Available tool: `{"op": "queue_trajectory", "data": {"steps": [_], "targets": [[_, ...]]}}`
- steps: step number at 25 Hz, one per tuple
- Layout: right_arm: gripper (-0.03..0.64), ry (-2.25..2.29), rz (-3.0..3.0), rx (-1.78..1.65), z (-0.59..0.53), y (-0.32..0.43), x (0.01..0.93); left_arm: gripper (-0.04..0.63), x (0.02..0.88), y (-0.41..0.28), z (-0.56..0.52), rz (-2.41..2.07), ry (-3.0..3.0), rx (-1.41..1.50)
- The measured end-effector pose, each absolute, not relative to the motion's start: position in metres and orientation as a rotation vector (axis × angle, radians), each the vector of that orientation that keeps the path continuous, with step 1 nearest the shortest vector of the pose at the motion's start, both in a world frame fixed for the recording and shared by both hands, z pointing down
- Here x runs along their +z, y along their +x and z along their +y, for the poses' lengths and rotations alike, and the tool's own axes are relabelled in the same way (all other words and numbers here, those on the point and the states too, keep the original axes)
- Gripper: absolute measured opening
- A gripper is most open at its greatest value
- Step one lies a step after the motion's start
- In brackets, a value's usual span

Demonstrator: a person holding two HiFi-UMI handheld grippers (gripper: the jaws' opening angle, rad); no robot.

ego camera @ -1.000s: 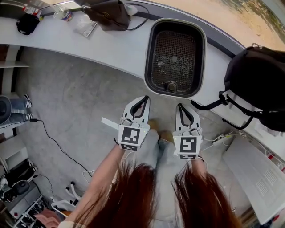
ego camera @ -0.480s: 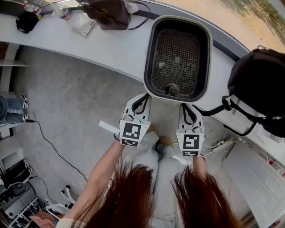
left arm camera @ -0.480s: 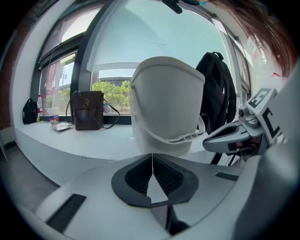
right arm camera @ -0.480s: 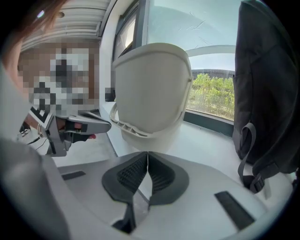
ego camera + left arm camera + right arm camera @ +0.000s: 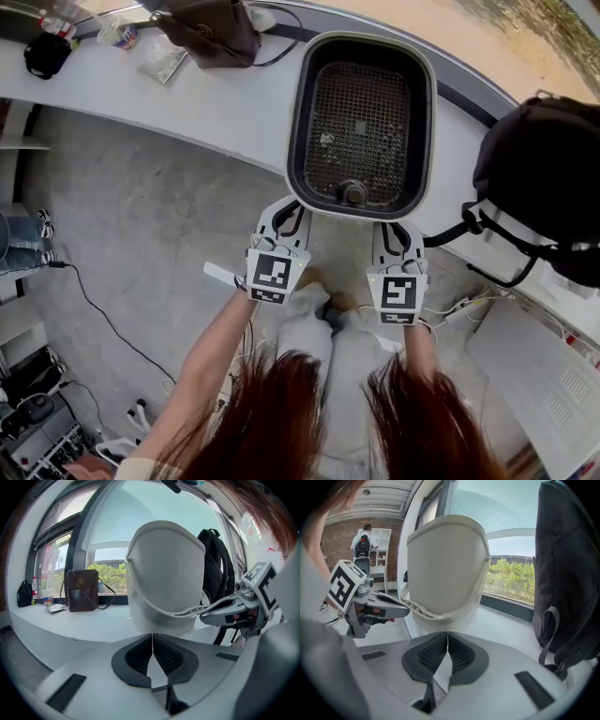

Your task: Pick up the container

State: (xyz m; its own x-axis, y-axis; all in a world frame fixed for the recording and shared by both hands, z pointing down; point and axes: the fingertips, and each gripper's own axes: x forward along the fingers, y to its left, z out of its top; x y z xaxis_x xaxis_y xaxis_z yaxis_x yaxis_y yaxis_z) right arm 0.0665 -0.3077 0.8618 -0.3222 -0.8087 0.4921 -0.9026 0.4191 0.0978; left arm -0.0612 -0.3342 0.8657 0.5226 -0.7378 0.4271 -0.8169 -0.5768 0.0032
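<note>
The container (image 5: 296,112) is a white tub with a dark mesh floor. It sits at the near edge of the white counter (image 5: 187,94). My left gripper (image 5: 284,206) is shut with its tip at the tub's near left corner. My right gripper (image 5: 391,225) is shut at the near right corner. In the left gripper view the tub's pale wall (image 5: 164,573) rises just past my closed jaws (image 5: 152,635). The right gripper's tip (image 5: 202,616) lies under the ribbed rim. The right gripper view shows the same: the tub (image 5: 445,569), closed jaws (image 5: 447,632) and the left gripper's tip (image 5: 407,611) at the rim. Nothing shows between either pair of pads.
A black backpack (image 5: 544,178) stands on the counter right of the tub. A brown bag (image 5: 211,28) and small items lie at the far left of the counter. Cables (image 5: 103,291) run over the grey floor on the left. A white unit (image 5: 544,375) is at lower right.
Both grippers have closed the gap to the tub's near rim, staying shut. The tub now looks larger and fills more of the head view.
</note>
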Motion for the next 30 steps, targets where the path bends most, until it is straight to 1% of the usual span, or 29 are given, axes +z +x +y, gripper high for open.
{"op": "queue_trajectory", "data": {"steps": [15, 30], "targets": [[0.025, 1.447, -2.229, 0.22, -0.311, 0.064, 0.846, 0.017, 0.848, -0.058, -0.338, -1.281, 2.581, 0.56], [0.025, 1.436, -2.229, 0.288, -0.288, 0.062, 0.796, 0.018, 0.799, -0.06, -0.321, -1.282, 2.541, 0.581]]}}
